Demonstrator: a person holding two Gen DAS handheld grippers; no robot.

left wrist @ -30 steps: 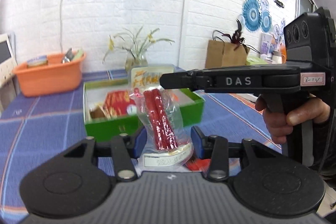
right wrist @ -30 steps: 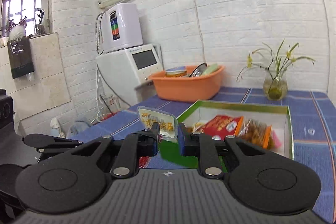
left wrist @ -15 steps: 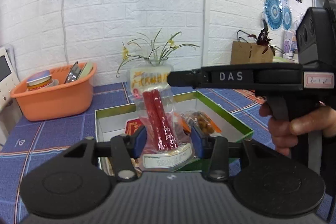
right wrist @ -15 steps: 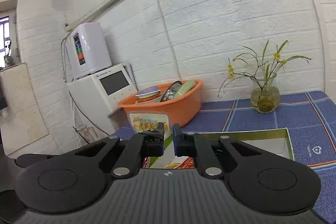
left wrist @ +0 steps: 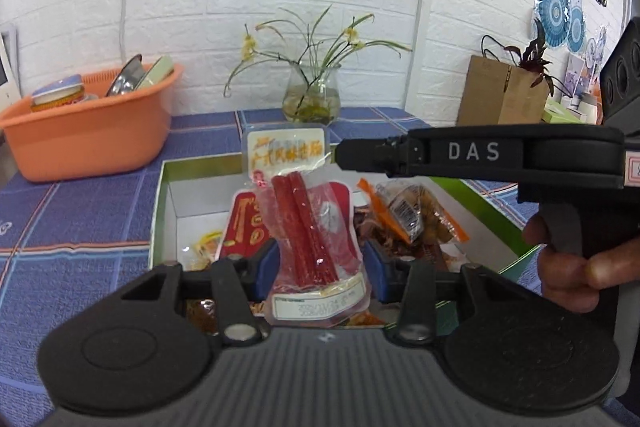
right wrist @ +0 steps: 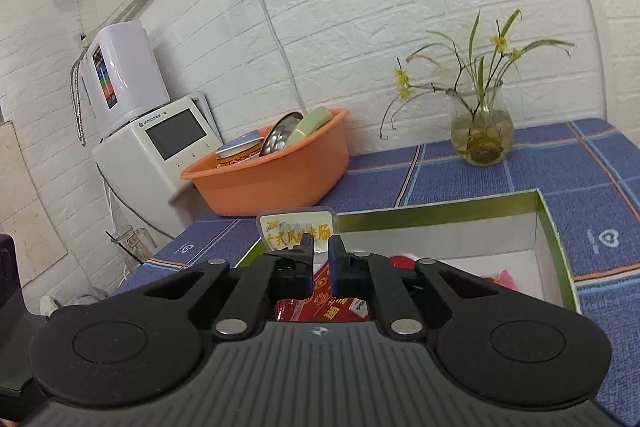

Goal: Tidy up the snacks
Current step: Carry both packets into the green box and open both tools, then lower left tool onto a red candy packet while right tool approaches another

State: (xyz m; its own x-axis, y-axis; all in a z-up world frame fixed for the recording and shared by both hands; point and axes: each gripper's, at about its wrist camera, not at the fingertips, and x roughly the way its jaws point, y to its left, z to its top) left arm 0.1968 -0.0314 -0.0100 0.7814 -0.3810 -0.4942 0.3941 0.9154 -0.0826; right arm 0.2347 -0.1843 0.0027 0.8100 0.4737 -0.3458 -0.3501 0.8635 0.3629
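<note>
Sausage packet (left wrist: 314,227) hangs over the green box (left wrist: 158,203), pinched low by the left gripper (left wrist: 316,267) jaws, its top edge nipped by the right gripper (right wrist: 320,255) jaws pressed together. Lower both evenly; release only once it rests among the snacks.

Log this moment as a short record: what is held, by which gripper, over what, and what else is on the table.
held item: sausage packet, red sticks in clear wrap
left gripper: shut on packet's lower part
right gripper: shut on packet's top label
below: green box, open, with other snack packets
table: blue checked cloth
also there: orange basin, flower vase
</note>
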